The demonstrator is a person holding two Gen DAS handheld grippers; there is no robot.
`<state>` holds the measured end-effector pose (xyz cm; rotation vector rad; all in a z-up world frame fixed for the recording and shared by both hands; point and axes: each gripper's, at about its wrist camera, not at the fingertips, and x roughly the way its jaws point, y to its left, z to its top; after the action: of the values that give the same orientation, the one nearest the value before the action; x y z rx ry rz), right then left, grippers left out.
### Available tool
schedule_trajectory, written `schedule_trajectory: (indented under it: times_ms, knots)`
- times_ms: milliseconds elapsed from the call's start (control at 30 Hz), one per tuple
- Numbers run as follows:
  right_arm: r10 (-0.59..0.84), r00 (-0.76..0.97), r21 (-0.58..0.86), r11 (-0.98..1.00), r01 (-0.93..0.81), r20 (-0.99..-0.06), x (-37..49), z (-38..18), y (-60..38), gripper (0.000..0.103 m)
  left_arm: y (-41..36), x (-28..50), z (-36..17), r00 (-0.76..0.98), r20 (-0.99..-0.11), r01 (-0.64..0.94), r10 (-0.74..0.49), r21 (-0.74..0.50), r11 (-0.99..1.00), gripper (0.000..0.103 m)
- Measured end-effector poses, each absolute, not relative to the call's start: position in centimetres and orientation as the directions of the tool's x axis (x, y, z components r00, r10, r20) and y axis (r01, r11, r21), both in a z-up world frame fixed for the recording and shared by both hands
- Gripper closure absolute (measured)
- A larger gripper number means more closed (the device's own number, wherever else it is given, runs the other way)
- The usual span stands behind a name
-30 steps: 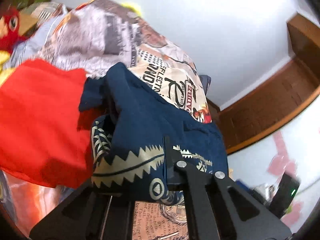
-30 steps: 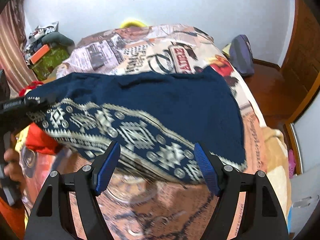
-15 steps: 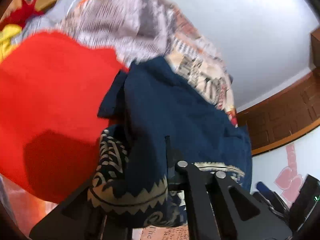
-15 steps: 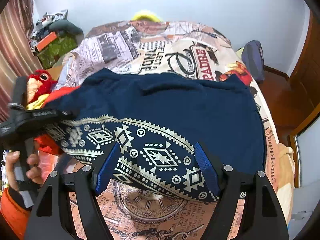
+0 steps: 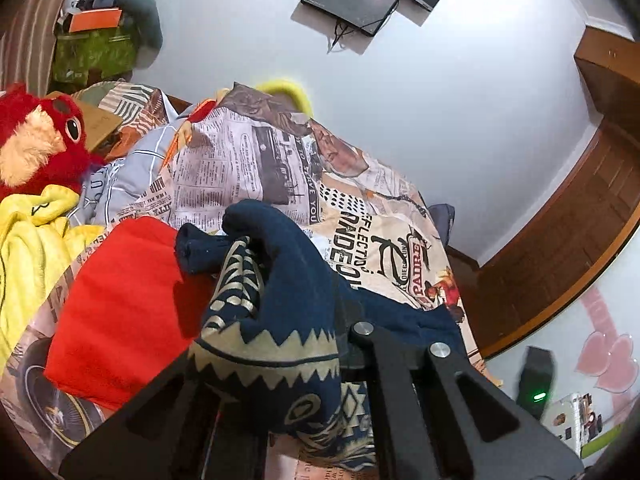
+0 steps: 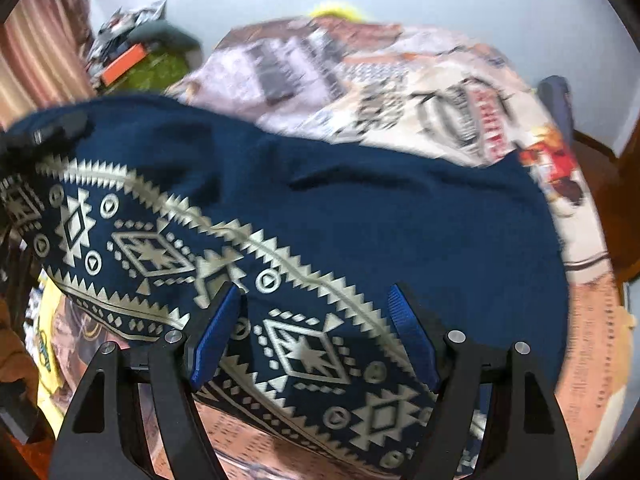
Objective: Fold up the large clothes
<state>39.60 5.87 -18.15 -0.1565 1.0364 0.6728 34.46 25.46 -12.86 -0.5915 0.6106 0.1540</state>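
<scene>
Left tongs [image 5: 340,332] clench the navy garment [image 6: 360,208] with cream geometric bands; right tongs [image 6: 316,332] gape above it.

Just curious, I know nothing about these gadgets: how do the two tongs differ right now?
The left tongs are shut, pinching a bunched edge of the navy garment; the right tongs stand open, gripping nothing. The left tongs' tips are buried in cloth; the right tongs' blue pads show plainly. Both are over the same garment.
</scene>
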Motion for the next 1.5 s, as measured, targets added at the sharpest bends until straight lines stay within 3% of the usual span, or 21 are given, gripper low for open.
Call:
schedule_trajectory:
  times_ms: [133,300,533,733,900,1100,1233,1367,1500]
  knots:
    - [0.42,0.309,0.178,0.792,-0.585,-0.853,39.2,-20.2,7.0,0.026,23.7,35.7,-13.1,0.798,-0.601,-0.296,-0.033,-0.44,0.848,0.1]
    - [0.464,0.278,0.226,0.768,-0.599,-0.841,38.7,-18.4,4.3,0.028,19.8,36.8,-10.9,0.812,-0.583,-0.227,-0.02,-0.346,0.91,0.1]
    - [0.393,0.444,0.146,0.857,-0.495,-0.805,38.1,-16.9,-5.1,0.028,13.2,39.4,-8.8,0.811,-0.583,-0.128,-0.044,-0.25,0.96,0.1]
    - [0.339,0.327,0.218,0.909,-0.355,-0.882,40.2,-22.6,-9.4,0.027,5.8,41.4,-8.9,0.784,-0.609,0.002,-0.123,-0.196,0.981,0.099]
    - [0.47,0.254,0.399,0.871,-0.287,-0.845,41.1,-24.7,-11.3,0.026,0.0,43.2,-11.2,0.708,-0.677,0.116,-0.202,-0.171,0.978,0.099]
    - [0.471,0.269,0.407,0.875,-0.263,-0.84,40.9,-24.2,-12.9,0.028,-2.1,45.4,-17.8,0.539,-0.791,0.164,-0.288,-0.237,0.957,0.099]
    - [0.441,0.317,0.373,0.892,-0.254,-0.84,40.3,-23.0,-14.3,0.028,-0.8,45.4,-20.2,0.485,-0.796,0.132,-0.361,-0.341,0.931,0.099]
    - [0.399,0.348,0.326,0.912,-0.25,-0.848,39.5,-22.2,-15.6,0.028,-0.1,44.6,-18.7,0.511,-0.756,0.149,-0.408,-0.39,0.909,0.099]
    - [0.404,0.337,0.34,0.911,-0.234,-0.85,39.4,-22.9,-16.0,0.028,-0.8,43.2,-13.8,0.608,-0.693,0.178,-0.388,-0.357,0.917,0.099]
